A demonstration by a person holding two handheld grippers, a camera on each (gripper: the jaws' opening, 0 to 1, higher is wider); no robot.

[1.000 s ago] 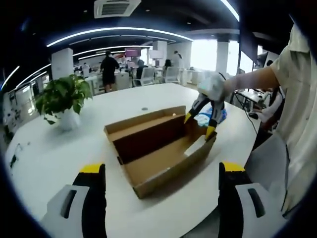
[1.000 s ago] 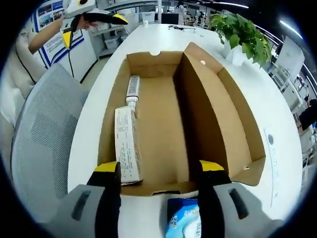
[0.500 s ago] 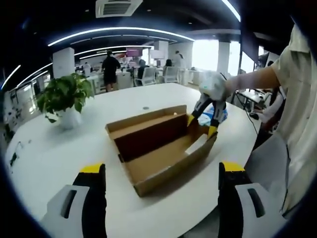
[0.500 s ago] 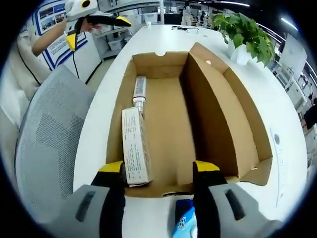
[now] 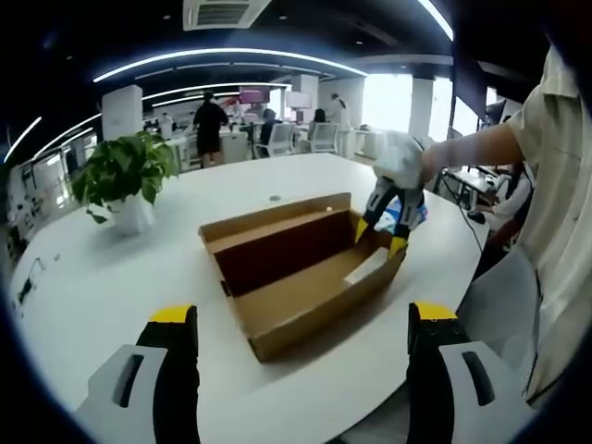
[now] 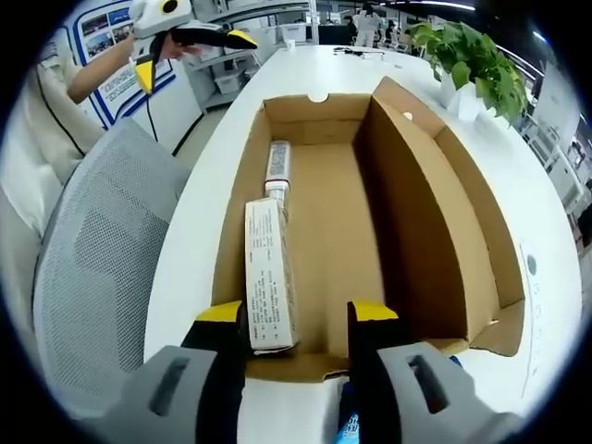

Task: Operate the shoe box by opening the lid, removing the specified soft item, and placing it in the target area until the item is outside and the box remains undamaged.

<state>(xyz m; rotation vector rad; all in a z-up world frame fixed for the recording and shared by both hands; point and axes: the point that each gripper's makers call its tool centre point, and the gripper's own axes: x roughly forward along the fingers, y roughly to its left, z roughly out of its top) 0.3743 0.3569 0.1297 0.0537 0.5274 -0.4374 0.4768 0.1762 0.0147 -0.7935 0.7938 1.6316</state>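
**Open shoe box on the white table, right tongs at its near end**

Office space stretches behind my work: ceiling light strips, desks and people standing far back in the left gripper view. My surface is a big white table point(image 5: 111, 277), with a grey mesh chair point(image 6: 92, 268) pushed up to its edge on my side.

On the table the cardboard shoe box point(image 5: 296, 277) lies open, its lid point(image 6: 444, 213) folded back and standing along the long side that faces the potted plant point(image 5: 120, 180), which sits well apart toward the table's far edge. Inside the box, against the long wall on the chair side, lies a long white carton point(image 6: 268, 277), and just beyond it, end to end, a white tube point(image 6: 277, 165). I cannot tell from these views which of them is the soft item.

My right gripper point(image 6: 296, 319) hangs over the box's short end nearest me, jaws spread only narrowly, pinching nothing. The near end of the carton sits between the jaw tips, close against the left one. A blue packet point(image 6: 350, 427) peeks up between the jaws, on the table just outside the box end.

My left gripper point(image 5: 301, 319) is held back from the table edge, jaws spread wide and empty, the box well ahead of them and centred between.
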